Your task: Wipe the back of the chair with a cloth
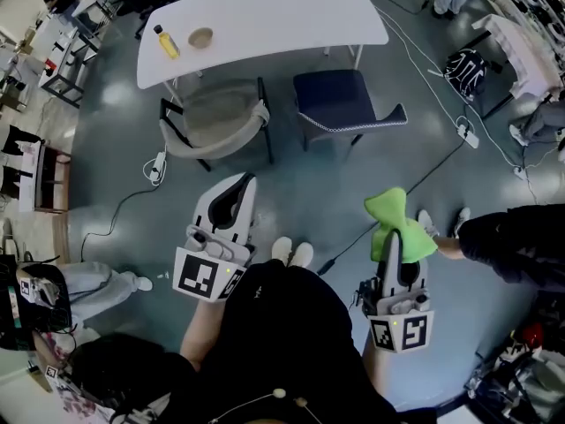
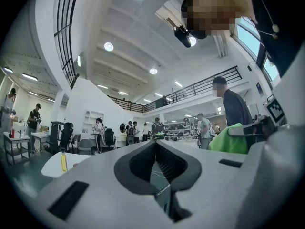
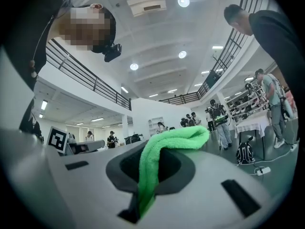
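At the tabletop (image 1: 265,16), the grey chair (image 1: 216,122) and navy chair (image 1: 340,102) present their backs to the person, well apart from both grippers. The right gripper (image 1: 391,237) fingers pinch the green cloth (image 1: 397,217), ready for wiping. The left gripper (image 1: 244,181) fingers are pressed together, empty.

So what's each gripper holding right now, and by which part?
The right gripper pinches the green cloth along a fold, one end flopping past the jaw tips. The left gripper is shut, holding nothing.
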`<move>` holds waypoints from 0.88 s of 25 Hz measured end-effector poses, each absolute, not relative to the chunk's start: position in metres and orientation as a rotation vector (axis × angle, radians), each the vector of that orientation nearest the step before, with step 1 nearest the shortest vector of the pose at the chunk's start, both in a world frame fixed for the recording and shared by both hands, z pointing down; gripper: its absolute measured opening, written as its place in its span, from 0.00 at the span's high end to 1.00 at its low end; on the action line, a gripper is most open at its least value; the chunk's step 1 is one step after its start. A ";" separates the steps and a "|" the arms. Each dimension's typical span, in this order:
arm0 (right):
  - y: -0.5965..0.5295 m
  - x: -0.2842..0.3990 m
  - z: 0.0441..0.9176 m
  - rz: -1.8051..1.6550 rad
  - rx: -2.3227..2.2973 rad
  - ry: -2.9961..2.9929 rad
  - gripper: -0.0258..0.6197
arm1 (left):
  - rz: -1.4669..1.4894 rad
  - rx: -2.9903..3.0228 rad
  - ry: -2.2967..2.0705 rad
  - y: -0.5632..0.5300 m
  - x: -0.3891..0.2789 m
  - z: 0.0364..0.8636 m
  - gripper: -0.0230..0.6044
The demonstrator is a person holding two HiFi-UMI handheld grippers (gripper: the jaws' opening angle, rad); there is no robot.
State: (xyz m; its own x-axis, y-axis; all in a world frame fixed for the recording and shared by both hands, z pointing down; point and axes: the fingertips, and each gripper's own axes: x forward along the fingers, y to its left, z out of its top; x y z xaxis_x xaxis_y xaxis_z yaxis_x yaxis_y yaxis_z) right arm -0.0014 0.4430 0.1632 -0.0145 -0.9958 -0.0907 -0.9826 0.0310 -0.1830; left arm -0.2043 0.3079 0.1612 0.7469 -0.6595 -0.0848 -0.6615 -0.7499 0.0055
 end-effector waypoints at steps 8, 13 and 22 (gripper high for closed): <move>0.447 0.020 0.176 -0.129 -2.057 2.117 0.93 | 0.030 -2.877 1.070 0.322 -0.204 0.166 0.96; 0.451 0.016 0.180 -0.148 -2.034 2.147 0.93 | 0.049 -2.873 1.051 0.322 -0.200 0.164 0.96; 0.434 0.030 0.185 -0.156 -2.046 2.164 0.93 | 0.132 -2.830 1.106 0.296 -0.188 0.158 0.96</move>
